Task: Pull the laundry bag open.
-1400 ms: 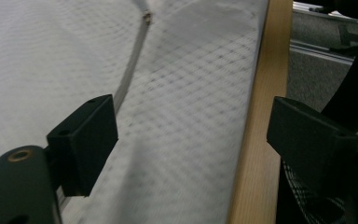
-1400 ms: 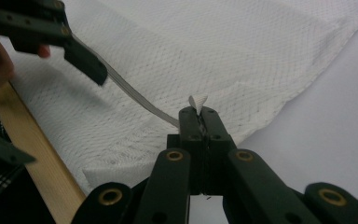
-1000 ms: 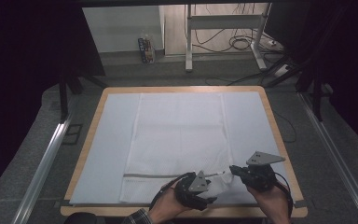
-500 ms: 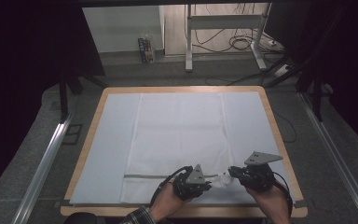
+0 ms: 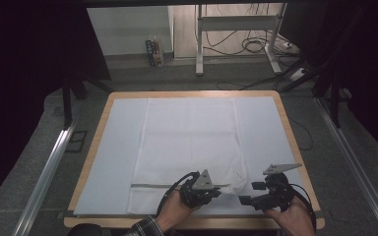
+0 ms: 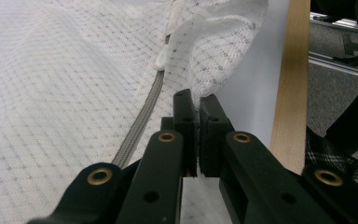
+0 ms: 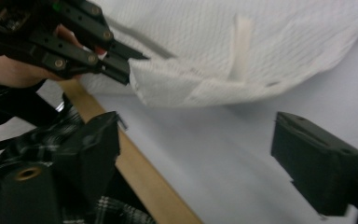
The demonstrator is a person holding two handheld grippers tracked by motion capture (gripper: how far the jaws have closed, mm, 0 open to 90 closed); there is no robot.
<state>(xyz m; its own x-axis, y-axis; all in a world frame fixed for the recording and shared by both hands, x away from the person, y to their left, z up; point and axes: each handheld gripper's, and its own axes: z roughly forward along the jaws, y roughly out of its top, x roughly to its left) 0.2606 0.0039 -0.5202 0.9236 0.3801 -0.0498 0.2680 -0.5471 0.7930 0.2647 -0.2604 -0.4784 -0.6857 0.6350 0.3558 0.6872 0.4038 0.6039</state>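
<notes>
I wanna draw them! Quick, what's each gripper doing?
Left gripper: shut on the cloth corner.
Right gripper: open, holding nothing.

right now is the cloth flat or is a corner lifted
A corner is lifted. The left gripper is shut on the near right corner of the cloth, folding it up off the table; the rest lies spread.

From the high view I see the table [image 5: 295, 142] evenly lit from above, while its surroundings fall into near-black at both sides. Shadows under the grippers are soft and short. In my right gripper view the near jaws are blurred; the left gripper view stays sharp on the white mesh cloth [image 6: 65, 93].
</notes>
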